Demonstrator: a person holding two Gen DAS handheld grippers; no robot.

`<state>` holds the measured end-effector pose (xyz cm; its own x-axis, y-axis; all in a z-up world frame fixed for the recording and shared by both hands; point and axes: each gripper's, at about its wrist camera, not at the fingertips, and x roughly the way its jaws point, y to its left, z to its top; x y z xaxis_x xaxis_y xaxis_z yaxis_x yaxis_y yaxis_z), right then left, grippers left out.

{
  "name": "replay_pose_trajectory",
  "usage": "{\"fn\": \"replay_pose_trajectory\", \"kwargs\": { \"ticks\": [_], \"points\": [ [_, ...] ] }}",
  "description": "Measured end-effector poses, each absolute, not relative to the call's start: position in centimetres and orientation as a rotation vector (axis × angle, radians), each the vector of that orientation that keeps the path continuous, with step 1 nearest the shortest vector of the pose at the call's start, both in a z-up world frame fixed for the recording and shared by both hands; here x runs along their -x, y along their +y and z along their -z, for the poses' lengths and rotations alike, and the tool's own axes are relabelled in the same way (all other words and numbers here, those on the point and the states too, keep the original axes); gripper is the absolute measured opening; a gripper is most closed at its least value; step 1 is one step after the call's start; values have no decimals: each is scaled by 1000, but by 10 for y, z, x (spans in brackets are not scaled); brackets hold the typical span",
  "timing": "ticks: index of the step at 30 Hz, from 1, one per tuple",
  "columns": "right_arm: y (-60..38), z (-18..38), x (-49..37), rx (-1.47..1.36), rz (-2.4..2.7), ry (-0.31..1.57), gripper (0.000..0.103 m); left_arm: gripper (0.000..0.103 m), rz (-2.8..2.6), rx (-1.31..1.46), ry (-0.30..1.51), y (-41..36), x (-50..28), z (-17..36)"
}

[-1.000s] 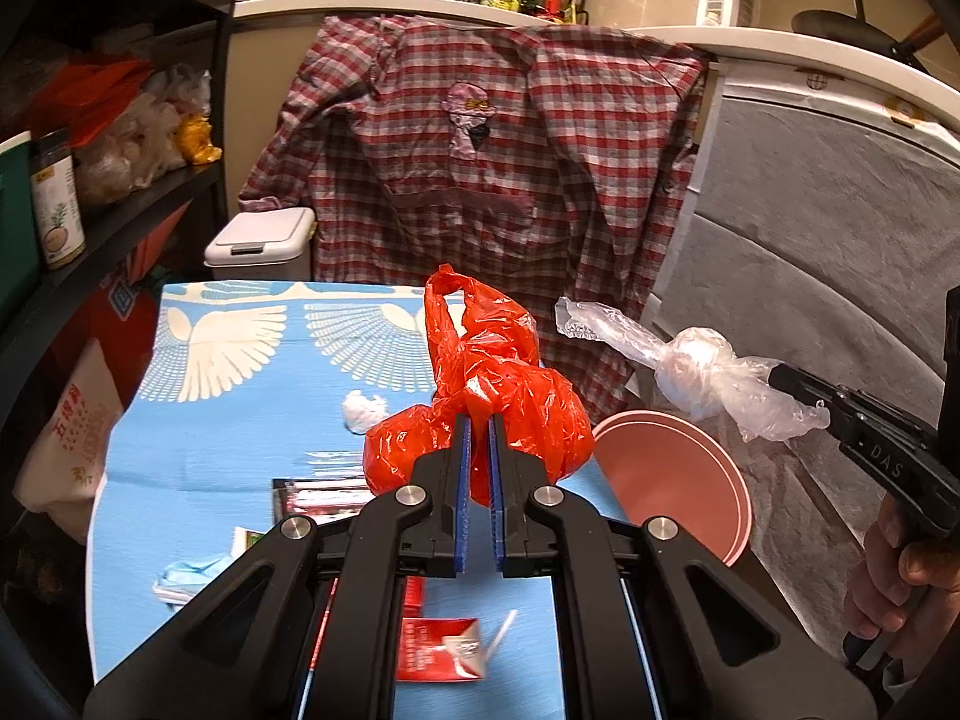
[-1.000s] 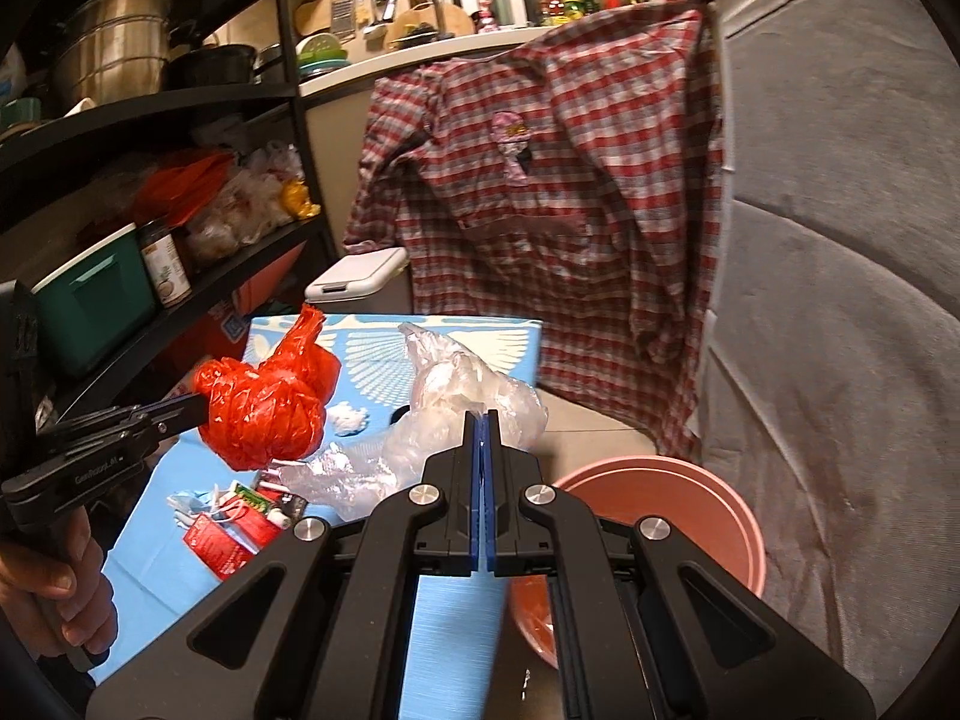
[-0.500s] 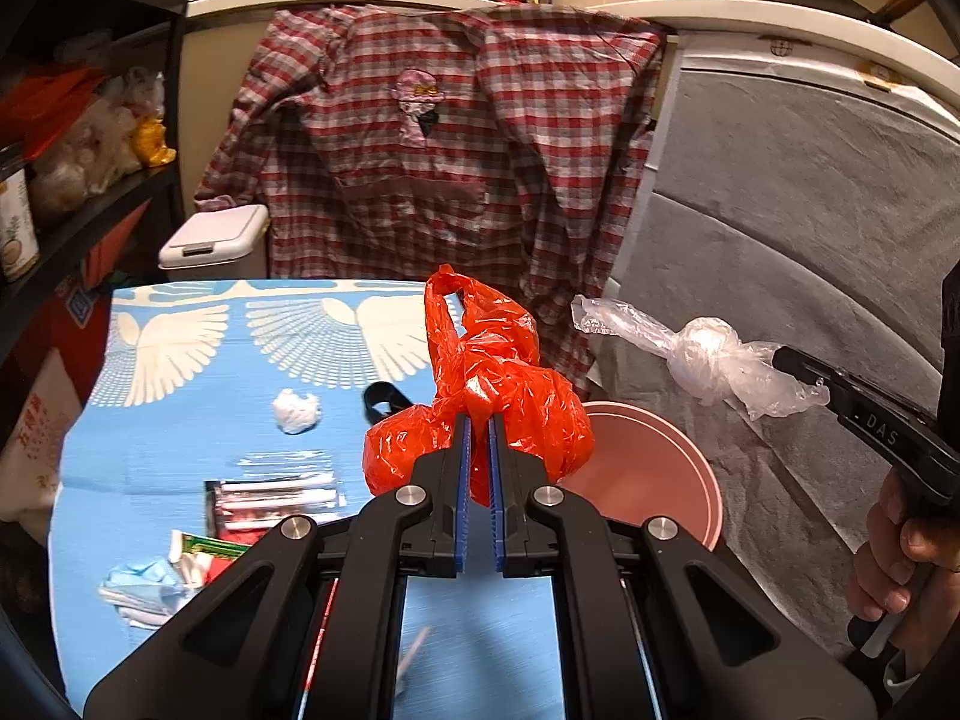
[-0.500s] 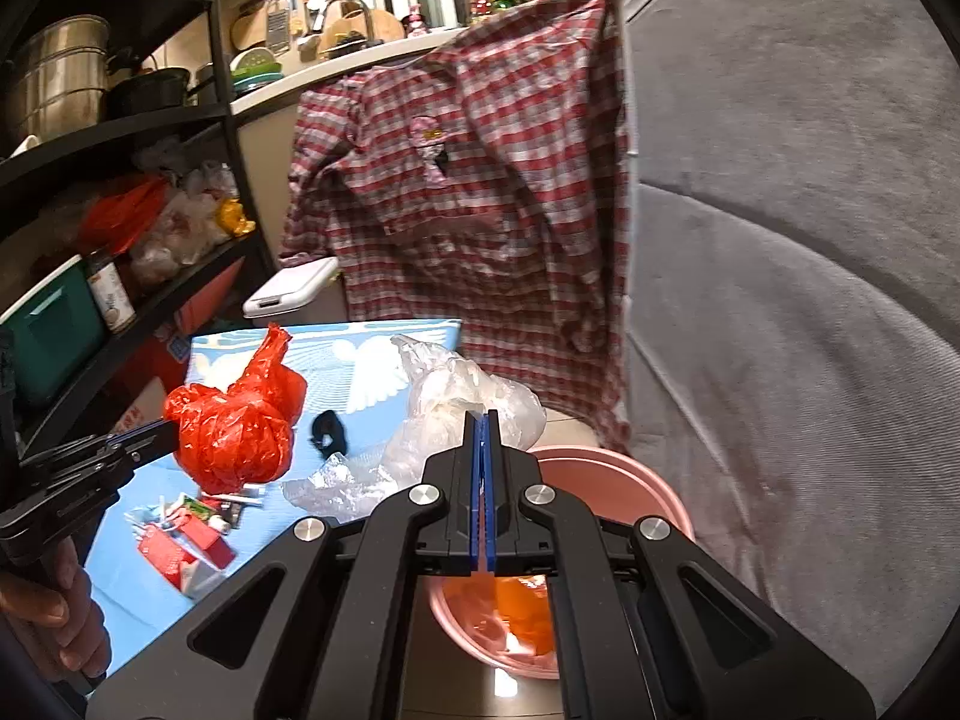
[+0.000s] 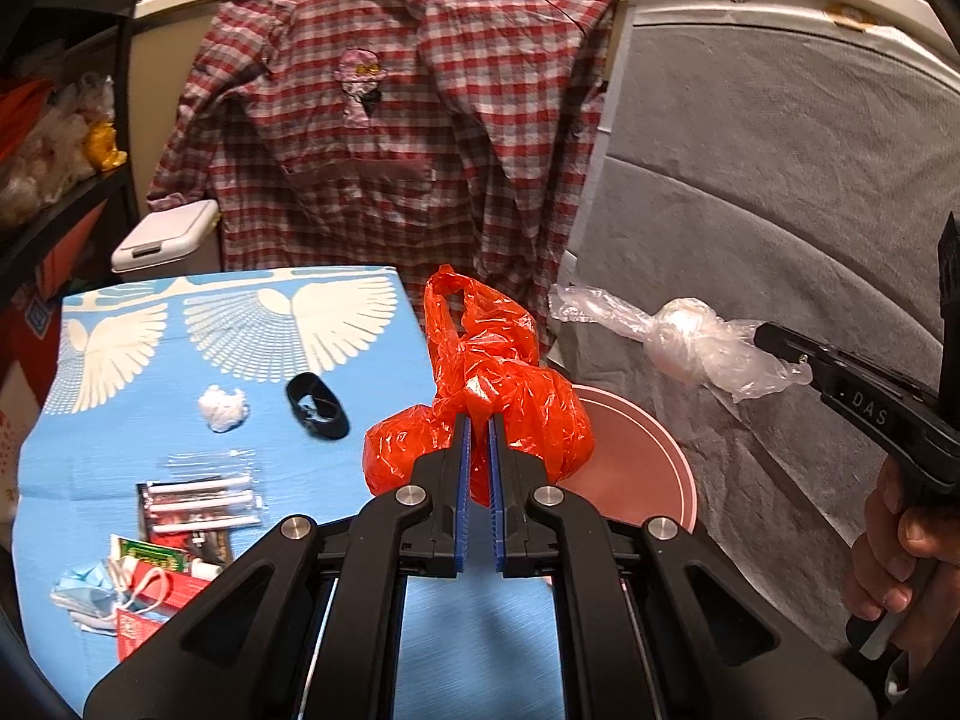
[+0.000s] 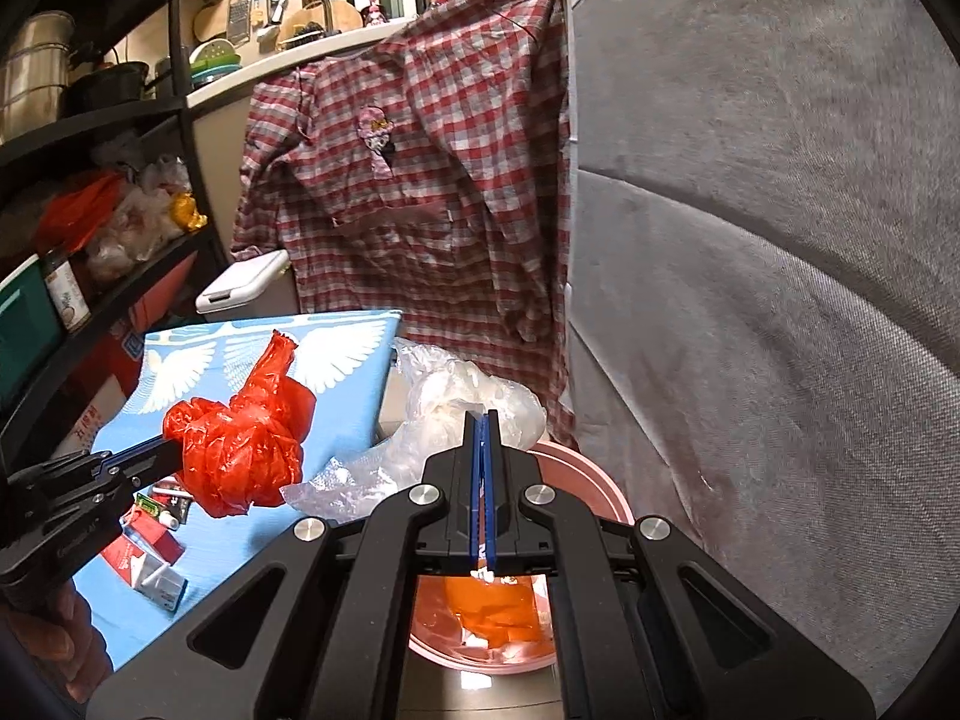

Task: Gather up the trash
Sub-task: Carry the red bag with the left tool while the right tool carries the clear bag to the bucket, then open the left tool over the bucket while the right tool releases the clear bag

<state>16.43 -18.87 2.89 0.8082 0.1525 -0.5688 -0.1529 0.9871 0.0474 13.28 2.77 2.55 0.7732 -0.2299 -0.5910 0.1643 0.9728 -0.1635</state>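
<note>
Here, in the left wrist view, the left gripper point(image 5: 478, 426) is clenched on a crumpled, knotted red plastic bag point(image 5: 486, 396). The bag's long axis runs upright: its bulging body sits at the jaws and its loose handle loops point up and slightly left. It hangs at the right edge of a light blue table cloth printed with white wings point(image 5: 228, 348) and overlaps the rim of a round pink plastic bin point(image 5: 636, 456) that stands just beside the table. To the right, the right gripper point(image 5: 765, 339), held by a hand point(image 5: 900, 552), grasps a knotted clear plastic bag point(image 5: 690, 342). This bag lies nearly level, its twisted tail pointing left toward a hanging red checked shirt point(image 5: 396, 138). On the cloth lie a white paper wad point(image 5: 223, 409), a black band point(image 5: 317, 405) and a pile of wrappers point(image 5: 180, 516).

In the right wrist view, the right gripper point(image 6: 483, 420) is shut on the clear bag point(image 6: 456, 414), which is wrinkled and cloudy and spreads away from the jaws toward the left, above the far rim of the pink bin point(image 6: 606, 483). Orange material lies inside the bin. At left, the left gripper point(image 6: 174, 450) holds the red bag point(image 6: 240, 456) over the cloth point(image 6: 336, 354), its twisted tip pointing up and to the right.
</note>
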Motion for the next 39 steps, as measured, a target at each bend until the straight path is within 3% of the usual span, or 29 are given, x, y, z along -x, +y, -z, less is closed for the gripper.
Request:
{"fn": "replay_pose_trajectory", "kwargs": {
  "ticks": [29, 34, 35, 37, 39],
  "points": [
    [-204, -8, -187, -28, -101, 701, 1, 6, 282, 74, 741, -25, -160, 6],
    [-205, -5, -191, -38, -102, 718, 6, 9, 279, 72, 748, -27, -165, 9],
    [-205, -5, -191, -40, -101, 719, 8, 13, 279, 73, 749, -27, -166, 9],
    [-205, -5, -191, -43, -93, 716, 19, 19, 275, 80, 746, -25, -166, 7],
    [-206, -6, -190, -47, -90, 708, 23, 21, 272, 88, 742, -23, -166, 6]
  ]
}}
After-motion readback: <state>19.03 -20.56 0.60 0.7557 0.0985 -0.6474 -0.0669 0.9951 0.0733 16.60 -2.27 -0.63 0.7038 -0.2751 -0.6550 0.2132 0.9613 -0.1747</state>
